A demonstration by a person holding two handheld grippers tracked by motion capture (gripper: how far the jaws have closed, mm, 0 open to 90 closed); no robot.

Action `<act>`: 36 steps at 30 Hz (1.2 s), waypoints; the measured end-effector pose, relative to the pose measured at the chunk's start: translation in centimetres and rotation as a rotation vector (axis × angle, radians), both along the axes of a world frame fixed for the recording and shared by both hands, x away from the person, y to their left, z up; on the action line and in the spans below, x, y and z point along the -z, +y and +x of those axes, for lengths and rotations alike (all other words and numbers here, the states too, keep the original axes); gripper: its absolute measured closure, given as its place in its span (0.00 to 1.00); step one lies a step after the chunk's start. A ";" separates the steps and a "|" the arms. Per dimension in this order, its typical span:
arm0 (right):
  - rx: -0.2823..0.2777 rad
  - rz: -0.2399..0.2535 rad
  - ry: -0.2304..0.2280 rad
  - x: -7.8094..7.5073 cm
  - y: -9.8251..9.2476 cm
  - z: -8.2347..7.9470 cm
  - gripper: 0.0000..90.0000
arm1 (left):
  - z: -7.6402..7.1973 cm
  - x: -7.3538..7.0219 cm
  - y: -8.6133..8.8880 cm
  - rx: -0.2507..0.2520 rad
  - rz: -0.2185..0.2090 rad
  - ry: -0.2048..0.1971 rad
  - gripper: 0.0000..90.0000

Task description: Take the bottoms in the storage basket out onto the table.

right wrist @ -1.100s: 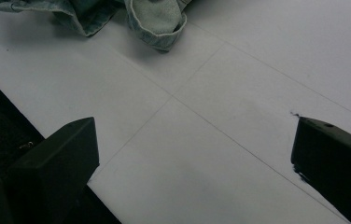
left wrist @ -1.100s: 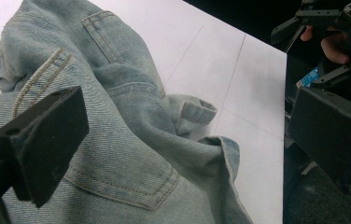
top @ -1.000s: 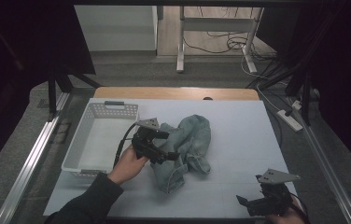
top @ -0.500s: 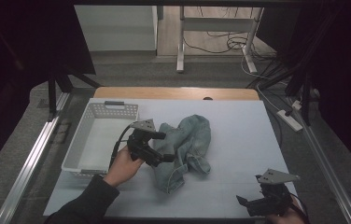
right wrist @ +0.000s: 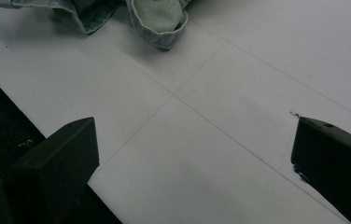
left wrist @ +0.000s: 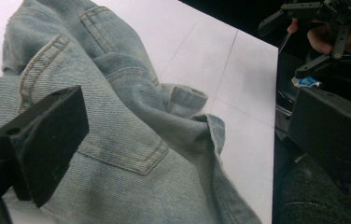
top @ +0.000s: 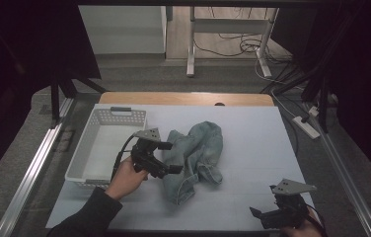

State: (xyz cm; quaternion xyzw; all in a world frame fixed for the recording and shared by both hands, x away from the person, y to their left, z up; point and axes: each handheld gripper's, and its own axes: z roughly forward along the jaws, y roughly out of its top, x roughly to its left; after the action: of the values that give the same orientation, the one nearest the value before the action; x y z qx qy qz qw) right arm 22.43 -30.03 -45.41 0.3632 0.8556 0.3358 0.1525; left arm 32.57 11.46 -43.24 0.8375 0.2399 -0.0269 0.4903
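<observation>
Crumpled light-blue jeans [top: 201,150] lie in the middle of the white table [top: 252,143]. My left gripper [top: 172,157] hovers at the jeans' left edge, held by a hand [top: 126,175]. Its jaws are wide open. In the left gripper view the left gripper [left wrist: 187,135] straddles the denim [left wrist: 131,121] near a pocket seam, and the cloth is not pinched. My right gripper [top: 265,201] is low at the table's front right corner. The right gripper [right wrist: 192,158] is open over bare table, with a jeans cuff [right wrist: 157,21] farther ahead.
A white slotted basket [top: 92,148] stands at the left of the table, right beside my left hand. The table's front edge [right wrist: 38,121] runs close under the right gripper. The other gripper [left wrist: 330,23] appears far off in the left gripper view.
The left hand and gripper have shifted slightly left along the jeans' edge, and its jaws look wider apart. The right gripper has stayed put.
</observation>
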 end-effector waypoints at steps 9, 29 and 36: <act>0.000 -0.001 0.000 0.0 0.0 0.0 0.01 | -0.6 0.1 0.4 -0.010 0.003 0.002 0.00; -0.001 -0.006 0.001 0.0 0.0 0.0 0.01 | -2.1 0.5 1.7 -0.047 0.026 0.011 0.00; 0.000 -0.007 0.002 0.0 0.0 0.0 0.01 | -2.7 0.5 2.5 -0.063 0.032 0.006 0.00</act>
State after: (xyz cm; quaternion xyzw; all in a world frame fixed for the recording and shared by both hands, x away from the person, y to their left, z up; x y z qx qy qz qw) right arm 22.45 -29.98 -45.42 0.3628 0.8570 0.3326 0.1530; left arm 29.88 13.94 -43.77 0.8371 0.2682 -0.0103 0.4766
